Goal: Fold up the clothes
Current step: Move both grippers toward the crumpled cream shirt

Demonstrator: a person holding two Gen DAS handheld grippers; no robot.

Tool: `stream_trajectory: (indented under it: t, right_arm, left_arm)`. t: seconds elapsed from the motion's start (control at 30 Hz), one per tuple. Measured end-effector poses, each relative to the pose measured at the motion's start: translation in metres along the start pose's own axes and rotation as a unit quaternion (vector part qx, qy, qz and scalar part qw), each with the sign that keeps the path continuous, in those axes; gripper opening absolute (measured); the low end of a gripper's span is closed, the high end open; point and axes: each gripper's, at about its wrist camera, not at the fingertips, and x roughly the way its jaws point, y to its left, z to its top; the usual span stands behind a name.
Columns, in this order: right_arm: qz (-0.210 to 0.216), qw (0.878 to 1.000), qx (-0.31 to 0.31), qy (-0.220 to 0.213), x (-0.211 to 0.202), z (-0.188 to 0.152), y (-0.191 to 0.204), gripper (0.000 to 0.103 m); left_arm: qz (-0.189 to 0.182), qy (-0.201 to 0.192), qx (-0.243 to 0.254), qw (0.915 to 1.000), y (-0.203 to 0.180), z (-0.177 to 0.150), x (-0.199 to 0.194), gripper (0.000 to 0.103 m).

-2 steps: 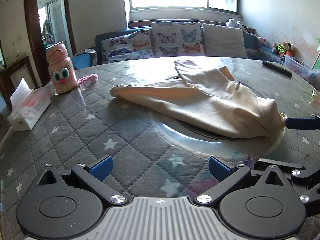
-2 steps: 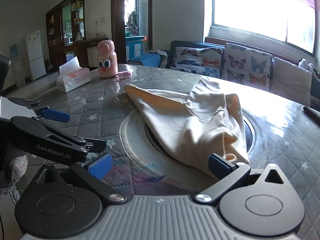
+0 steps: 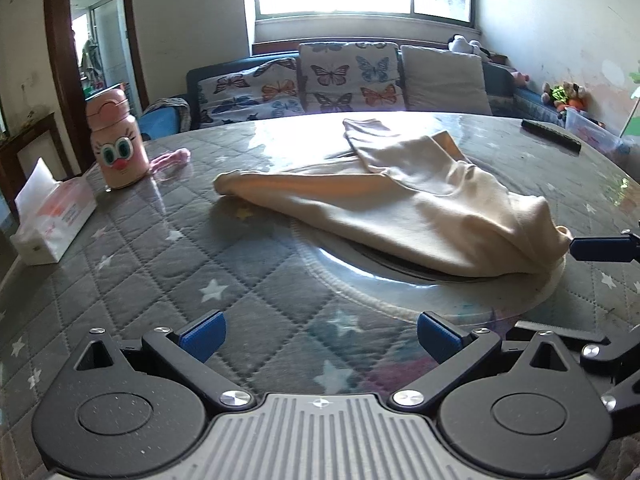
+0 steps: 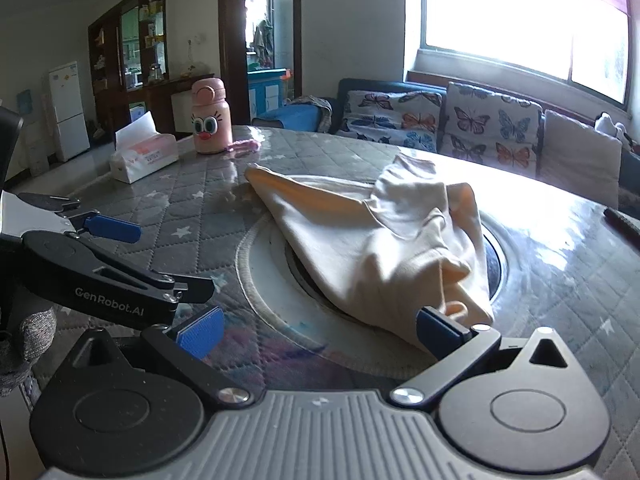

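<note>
A cream garment lies crumpled across the turntable in the middle of the round quilted table; one end points left and a leg or sleeve is folded back toward the sofa. My left gripper hovers open over bare table in front of it, well short of the cloth. In the right wrist view the same garment lies just ahead, and my right gripper stands open, its right pad beside the cloth's near corner and nothing between the pads. The left gripper shows at the left there, also open.
A pink cartoon-face bottle and a tissue box stand at the table's left, with a small pink item beside the bottle. A dark remote lies at the far right. A sofa with butterfly cushions stands behind the table.
</note>
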Motion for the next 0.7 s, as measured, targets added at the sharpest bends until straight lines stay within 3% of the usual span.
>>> stream_trajectory:
  t: [0.7]
  right_arm:
    - [-0.018,0.999,0.029,0.007,-0.008,-0.015,-0.028,0.103]
  left_arm:
    - [-0.024,0.010,0.039,0.9989,-0.035,0.019,0.020,0.103]
